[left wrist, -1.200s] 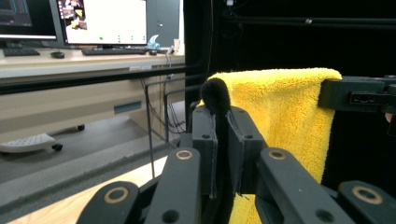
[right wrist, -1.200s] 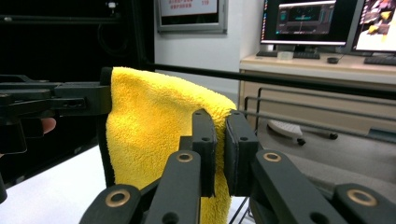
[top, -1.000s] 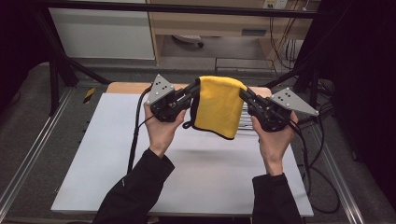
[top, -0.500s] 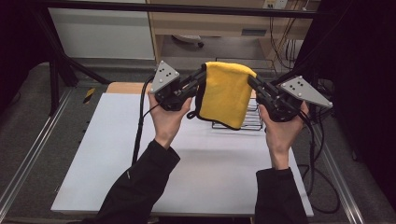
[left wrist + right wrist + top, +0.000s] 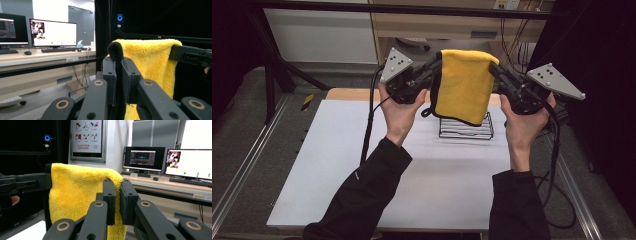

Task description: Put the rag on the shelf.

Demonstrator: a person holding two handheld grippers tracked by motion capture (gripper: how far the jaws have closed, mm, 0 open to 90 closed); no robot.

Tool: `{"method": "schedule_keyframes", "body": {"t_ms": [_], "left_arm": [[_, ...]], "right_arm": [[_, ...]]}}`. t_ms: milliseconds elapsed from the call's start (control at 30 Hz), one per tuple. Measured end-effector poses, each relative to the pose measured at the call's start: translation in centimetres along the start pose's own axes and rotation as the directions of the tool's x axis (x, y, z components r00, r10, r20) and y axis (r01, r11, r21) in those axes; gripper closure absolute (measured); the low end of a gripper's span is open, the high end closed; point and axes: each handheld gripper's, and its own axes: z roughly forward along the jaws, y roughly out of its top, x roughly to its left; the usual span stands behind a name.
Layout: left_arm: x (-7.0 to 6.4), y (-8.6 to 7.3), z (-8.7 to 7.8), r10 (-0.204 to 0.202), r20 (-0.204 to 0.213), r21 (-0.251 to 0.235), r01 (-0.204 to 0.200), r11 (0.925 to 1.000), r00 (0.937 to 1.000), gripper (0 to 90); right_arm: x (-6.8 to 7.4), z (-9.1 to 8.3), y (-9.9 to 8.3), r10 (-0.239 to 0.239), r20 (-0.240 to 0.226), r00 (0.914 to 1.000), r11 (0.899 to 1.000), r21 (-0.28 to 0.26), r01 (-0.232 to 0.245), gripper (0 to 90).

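Left gripper [image 5: 432, 67] sits just left of centre in the upper half of the high view, jaws pinched together on the black-trimmed top corner of the yellow towel [image 5: 464, 85]; its own camera shows the two pads [image 5: 111, 75] pressed against the dark hem with no gap between them. From there the towel hangs folded in the middle of the frame, held up in the air well above the white table [image 5: 362, 165], its lower edge dangling in front of the small black wire rack [image 5: 465, 129] that stands on the far part of the table. A loose black loop (a hanging tab, by the look of it) trails from the towel's lower left edge.

Further right, the right gripper [image 5: 498, 70] is clamped on the opposite top corner, and its own view shows yellow pile bunched between closed jaws.

Each grip takes in only a little fabric at the very edge, so the main risk, as I judge it, is a corner slipping free if the hands pull apart too hard or one jaw eases. The towel would then swing down from the other side and could drop onto the rack crookedly or knock it over. Lowering unevenly could also let the dangling loop snag a wire.
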Motion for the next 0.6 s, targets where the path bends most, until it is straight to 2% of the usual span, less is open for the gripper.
{"method": "schedule_keyframes", "body": {"t_ms": [200, 533, 600], "left_arm": [[-0.2, 1.3, 1.0, 0.011, -0.003, -0.017, -0.011, 0.9998, 0.9999, 81.9], [-0.1, 2.9, 2.8, 0.004, -0.002, -0.028, -0.004, 0.9996, 1.0, 81.9], [-0.2, 3.2, 3.1, 0.014, -0.005, -0.029, -0.014, 0.9995, 0.9999, 81.9]], "right_arm": [[-0.8, 0.3, 1.3, -0.007, 0.012, 0.9999, 1.0, -0.016, 0.007, 84.5], [-2.0, 1.1, 3.0, -0.029, 0.032, 0.9991, 0.999, -0.026, 0.03, 84.5], [-2.3, 1.2, 3.4, -0.031, 0.038, 0.9988, 0.999, -0.03, 0.032, 84.4]]}}
